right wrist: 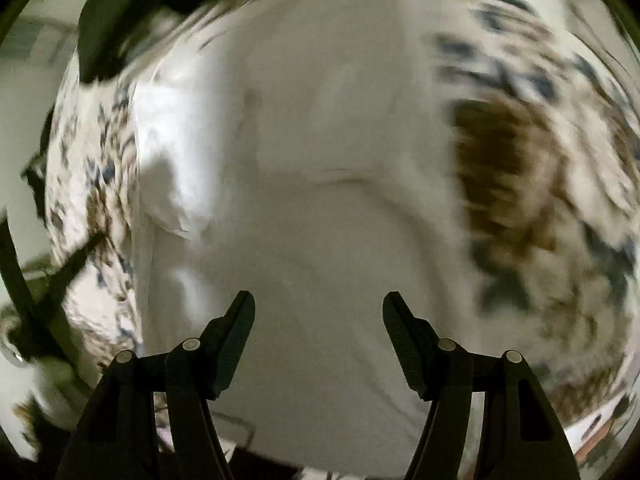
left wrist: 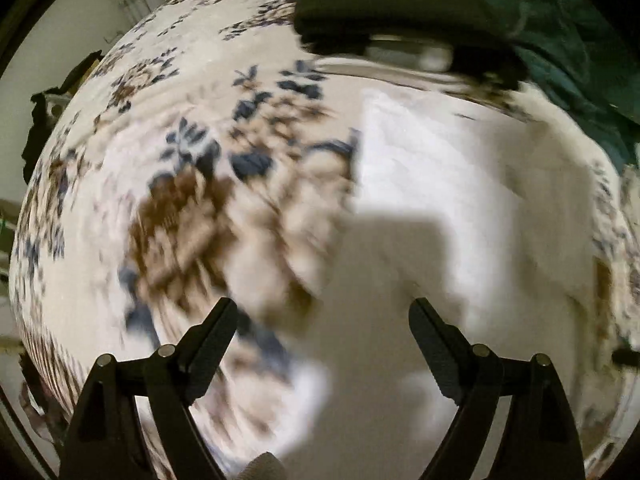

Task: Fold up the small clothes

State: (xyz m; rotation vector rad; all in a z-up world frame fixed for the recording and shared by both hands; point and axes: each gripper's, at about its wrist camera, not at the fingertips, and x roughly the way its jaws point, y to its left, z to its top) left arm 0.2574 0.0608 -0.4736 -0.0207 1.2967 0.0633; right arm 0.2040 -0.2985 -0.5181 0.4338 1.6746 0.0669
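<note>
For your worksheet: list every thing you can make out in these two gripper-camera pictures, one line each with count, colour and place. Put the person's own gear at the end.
White garment: one, white, spread flat on the patterned surface, below both grippers.
Patterned cover: one, cream with blue and brown flowers, under and around the garment.
Dark green cloth: one, top right of the left wrist view; what it is cannot be told.
Black device: one, black, top of the left wrist view, probably the other gripper, too blurred to be sure.
Left gripper: one, black, open, nothing between its fingers, above the garment's edge.
Right gripper: one, black, open, nothing held, above the garment's middle.
</note>
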